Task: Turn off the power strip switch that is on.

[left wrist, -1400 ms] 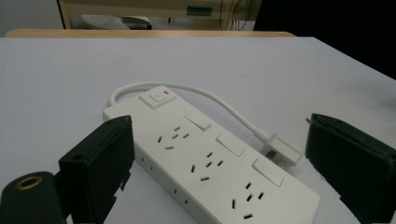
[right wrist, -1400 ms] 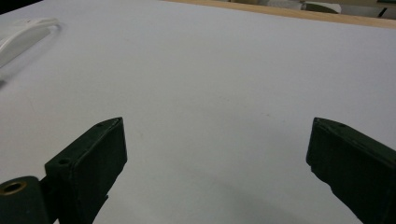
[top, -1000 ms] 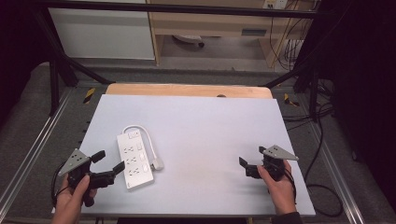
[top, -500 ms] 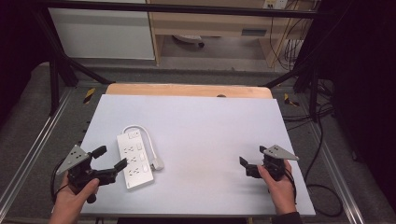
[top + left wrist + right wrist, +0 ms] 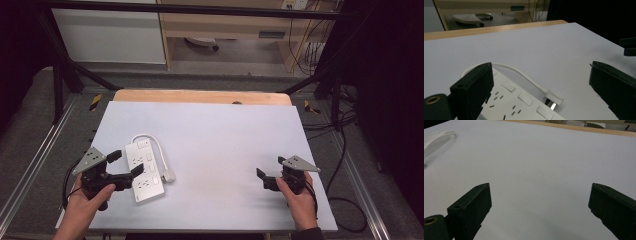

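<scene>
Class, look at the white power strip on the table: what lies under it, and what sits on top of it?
The power strip lies flat on the white table; whatever is beneath it is covered. On top are sockets and switches. The open left gripper hovers over its edge, one jaw above it.

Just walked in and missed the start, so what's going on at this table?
A person holds a claw in each hand. The left claw, open, hangs over the near end of a white power strip without gripping it. The strip's short cord loops round to its plug beside it. The right claw waits open over bare table.
</scene>
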`<action>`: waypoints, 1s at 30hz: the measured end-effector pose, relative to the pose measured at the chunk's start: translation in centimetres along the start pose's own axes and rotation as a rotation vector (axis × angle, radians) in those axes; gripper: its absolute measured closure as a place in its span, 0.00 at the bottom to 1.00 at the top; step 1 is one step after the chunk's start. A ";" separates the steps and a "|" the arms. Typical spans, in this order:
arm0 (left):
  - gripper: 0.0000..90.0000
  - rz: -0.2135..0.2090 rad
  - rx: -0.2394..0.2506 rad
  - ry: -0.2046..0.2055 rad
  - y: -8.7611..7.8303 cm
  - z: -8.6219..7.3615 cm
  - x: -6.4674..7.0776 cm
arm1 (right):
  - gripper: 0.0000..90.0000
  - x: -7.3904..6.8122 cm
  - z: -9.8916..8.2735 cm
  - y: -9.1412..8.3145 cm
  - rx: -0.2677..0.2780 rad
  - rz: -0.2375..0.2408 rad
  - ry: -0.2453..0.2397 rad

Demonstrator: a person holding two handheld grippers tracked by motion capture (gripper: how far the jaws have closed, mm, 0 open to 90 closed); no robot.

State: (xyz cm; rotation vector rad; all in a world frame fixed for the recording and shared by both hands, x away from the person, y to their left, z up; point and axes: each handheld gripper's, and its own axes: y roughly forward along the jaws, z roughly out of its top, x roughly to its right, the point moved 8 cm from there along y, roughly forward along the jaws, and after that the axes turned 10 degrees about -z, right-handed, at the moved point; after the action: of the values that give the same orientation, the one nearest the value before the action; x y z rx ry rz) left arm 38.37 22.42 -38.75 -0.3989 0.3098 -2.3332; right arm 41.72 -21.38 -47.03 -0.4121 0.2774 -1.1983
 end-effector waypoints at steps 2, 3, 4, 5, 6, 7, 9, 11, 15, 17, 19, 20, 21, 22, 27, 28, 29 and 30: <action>0.06 -0.002 -0.002 0.004 0.2 0.3 0.0 | 0.06 0.0 0.0 0.0 0.000 -0.002 -0.002; 0.07 -0.004 -0.004 0.004 0.4 0.4 0.0 | 0.06 0.0 0.0 0.0 -0.001 -0.002 -0.002; 0.08 -0.005 -0.006 0.004 0.5 0.5 0.0 | 0.06 0.0 0.0 0.0 -0.002 -0.002 -0.003; 0.08 -0.008 -0.012 0.007 0.7 0.6 0.0 | 0.06 0.0 -0.1 0.1 -0.005 -0.003 -0.001; 0.08 -0.011 -0.019 0.010 0.9 0.6 0.0 | 0.06 0.1 -0.1 0.1 -0.010 -0.003 -0.001; 0.08 -0.013 -0.022 0.010 1.0 0.7 0.1 | 0.06 0.1 -0.2 0.1 -0.014 -0.002 0.002; 0.08 -0.017 -0.023 0.007 1.4 0.9 0.0 | 0.06 0.1 -0.2 0.1 -0.013 -0.003 0.001; 0.09 -0.016 -0.024 0.008 1.5 1.0 0.0 | 0.06 0.1 -0.1 0.1 -0.012 -0.002 0.002; 0.11 -0.020 -0.035 0.014 2.0 2.1 -0.3 | 0.05 0.0 -0.1 0.1 -0.009 0.001 0.002; 0.12 -0.018 -0.031 0.014 2.3 2.6 -0.4 | 0.05 0.0 -0.1 0.1 -0.009 0.002 0.001; 0.13 -0.013 -0.031 0.011 2.5 3.1 -0.6 | 0.05 0.0 -0.1 0.1 -0.012 0.004 0.003; 0.13 -0.011 -0.029 0.011 2.6 3.4 -0.7 | 0.05 0.0 -0.1 0.2 -0.012 0.004 0.004; 0.14 -0.011 -0.031 0.014 2.7 3.7 -0.8 | 0.05 0.0 -0.1 0.2 -0.013 0.005 0.004; 0.14 -0.011 -0.029 0.016 2.8 4.1 -0.9 | 0.05 0.0 -0.1 0.2 -0.014 0.004 0.004; 0.15 0.010 -0.001 0.017 3.0 5.9 -1.6 | 0.04 0.1 -0.1 0.2 -0.014 -0.008 0.005; 0.16 0.015 0.000 0.020 3.0 6.1 -1.8 | 0.04 0.1 -0.2 0.2 -0.016 -0.008 0.006; 0.16 0.019 -0.001 0.020 3.0 6.3 -1.9 | 0.04 0.2 -0.2 0.2 -0.017 -0.008 0.006; 0.16 0.022 -0.004 0.021 3.0 6.5 -2.1 | 0.04 0.2 -0.2 0.2 -0.018 -0.008 0.007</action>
State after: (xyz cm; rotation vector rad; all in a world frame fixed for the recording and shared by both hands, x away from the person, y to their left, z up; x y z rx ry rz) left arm 44.10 21.06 -34.17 -0.3708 0.3273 -2.3171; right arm 41.89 -21.50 -47.29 -0.4247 0.2932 -1.2066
